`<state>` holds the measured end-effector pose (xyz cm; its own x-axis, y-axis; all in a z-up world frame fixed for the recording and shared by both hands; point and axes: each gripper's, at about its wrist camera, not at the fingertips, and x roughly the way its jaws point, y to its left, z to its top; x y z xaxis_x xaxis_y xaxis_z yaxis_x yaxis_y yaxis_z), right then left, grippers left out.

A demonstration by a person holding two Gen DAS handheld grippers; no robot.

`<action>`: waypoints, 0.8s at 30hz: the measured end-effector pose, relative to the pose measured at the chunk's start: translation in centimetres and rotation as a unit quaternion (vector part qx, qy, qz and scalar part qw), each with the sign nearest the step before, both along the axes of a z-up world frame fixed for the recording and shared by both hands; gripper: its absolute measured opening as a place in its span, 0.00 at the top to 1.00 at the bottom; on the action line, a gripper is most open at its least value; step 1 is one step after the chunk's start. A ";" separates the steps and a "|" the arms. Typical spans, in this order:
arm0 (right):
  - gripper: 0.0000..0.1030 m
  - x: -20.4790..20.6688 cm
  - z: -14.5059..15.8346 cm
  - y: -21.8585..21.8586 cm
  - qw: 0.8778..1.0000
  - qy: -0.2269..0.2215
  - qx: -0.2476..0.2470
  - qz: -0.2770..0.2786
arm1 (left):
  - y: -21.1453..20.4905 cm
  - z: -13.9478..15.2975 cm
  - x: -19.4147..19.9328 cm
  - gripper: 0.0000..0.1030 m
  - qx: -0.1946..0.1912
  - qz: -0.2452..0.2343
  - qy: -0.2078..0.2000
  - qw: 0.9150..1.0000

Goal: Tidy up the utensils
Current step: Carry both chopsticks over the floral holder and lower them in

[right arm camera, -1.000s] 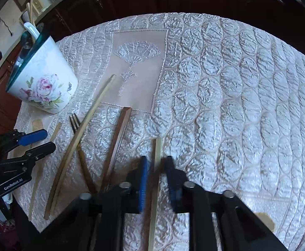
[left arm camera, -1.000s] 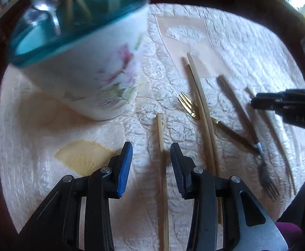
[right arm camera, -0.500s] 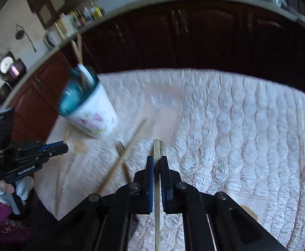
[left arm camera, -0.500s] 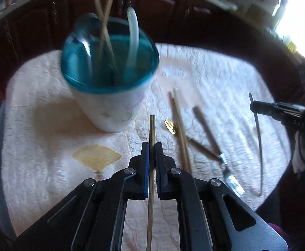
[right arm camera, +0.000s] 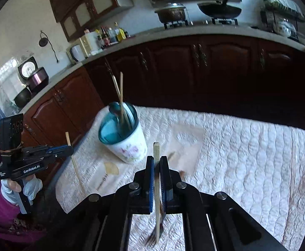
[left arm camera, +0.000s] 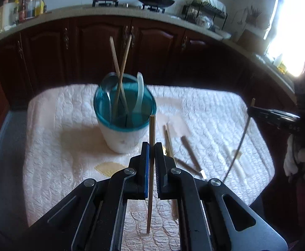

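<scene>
Chopsticks fill both claws, one apiece. Through the left wrist view first, I see my left gripper (left arm camera: 151, 146) with its jaws pressed together on a pale bamboo chopstick (left arm camera: 151, 167). The stick runs straight up between the blue pad and the black one, its blunt end poking out toward twelve o'clock and its thin end hanging below the jaws over the white quilted cloth (left arm camera: 58, 146). The cup (left arm camera: 124, 125), white with a teal inside, stands just past the tips at about eleven o'clock. In it lean two crossed chopsticks, a metal spoon and a white spoon. At one to two o'clock from the tips, a few utensils lie on the cloth: a long pale stick (left arm camera: 169, 141), a dark-handled piece (left arm camera: 191, 155), and something gold I can't make out well. Far out at three o'clock my right gripper (left arm camera: 252, 110) hangs above the table edge, pinching its own chopstick, which slants down and to the left.

In the right wrist view, my right gripper (right arm camera: 156, 161) is clamped on a second chopstick (right arm camera: 156, 179), again upright between the pads, square end toward twelve. A fork (right arm camera: 154, 236) lies blurred on the cloth under the jaws, at six o'clock. The cup (right arm camera: 125, 140), flowers on its side, stands at eleven o'clock, apart from the tips. At nine o'clock the left gripper (right arm camera: 69, 149) holds its stick nearly upright, carried by a gloved hand (right arm camera: 20, 188).
</scene>
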<state>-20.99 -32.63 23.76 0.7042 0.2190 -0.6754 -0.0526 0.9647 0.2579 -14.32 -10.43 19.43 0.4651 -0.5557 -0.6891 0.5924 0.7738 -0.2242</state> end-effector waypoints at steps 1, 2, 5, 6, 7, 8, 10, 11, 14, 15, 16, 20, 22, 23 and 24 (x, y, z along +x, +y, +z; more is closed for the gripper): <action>0.95 0.2 0.6 0.2 1.000 -0.007 0.001 0.003 | 0.0 0.5 0.0 0.96 -0.004 0.001 -0.002 1.000; 0.95 0.3 1.2 0.2 1.000 -0.013 -0.001 0.004 | 0.3 1.1 0.1 0.96 -0.008 0.003 -0.006 1.000; 0.95 1.1 3.2 1.0 0.999 -0.032 -0.004 0.013 | 1.1 2.9 0.3 0.96 -0.022 0.011 -0.015 1.000; 0.95 1.5 3.8 1.2 0.999 -0.039 -0.005 0.017 | 1.3 3.5 0.5 0.96 -0.028 0.012 -0.017 0.999; 0.95 2.0 4.7 1.6 0.999 -0.048 -0.006 0.019 | 1.5 4.1 0.7 0.96 -0.032 0.014 -0.018 0.999; 0.95 2.4 5.2 1.9 0.998 -0.054 -0.006 0.022 | 1.7 4.8 0.8 0.96 -0.037 0.017 -0.021 0.999; 0.95 3.2 6.4 2.6 0.997 -0.066 -0.006 0.027 | 2.0 6.3 1.3 0.96 -0.045 0.022 -0.032 0.998; 0.95 3.7 7.0 3.1 0.997 -0.075 -0.008 0.028 | 2.2 7.1 1.5 0.96 -0.048 0.026 -0.040 0.998; 0.95 5.3 8.4 4.4 0.995 -0.092 -0.009 0.032 | 2.3 9.2 2.6 0.96 -0.055 0.039 -0.062 0.996; 0.95 6.0 8.9 4.9 0.995 -0.098 -0.013 0.033 | 2.3 9.6 3.0 0.96 -0.056 0.044 -0.067 0.995; 0.95 6.6 9.1 5.3 0.994 -0.100 -0.013 0.035 | 2.3 10.1 3.6 0.96 -0.056 0.052 -0.073 0.994; 0.95 9.2 9.9 6.3 0.994 -0.107 -0.014 0.035 | 1.8 11.0 5.7 0.96 -0.051 0.069 -0.084 0.993; 0.95 10.3 10.0 6.8 0.993 -0.111 -0.018 0.030 | 1.5 11.4 6.5 0.96 -0.046 0.077 -0.094 0.992; 0.95 10.7 10.1 7.0 0.993 -0.113 -0.021 0.028 | 1.4 11.5 7.0 0.96 -0.044 0.081 -0.097 0.991; 0.95 11.2 10.1 7.2 0.993 -0.115 -0.020 0.027 | 1.2 11.6 7.5 0.96 -0.044 0.085 -0.100 0.990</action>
<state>-9.79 -25.47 33.86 0.8284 0.2371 -0.5075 -0.1572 0.9680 0.1956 -6.86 -9.22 31.05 0.6785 -0.5116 -0.5271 0.4952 0.8486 -0.1863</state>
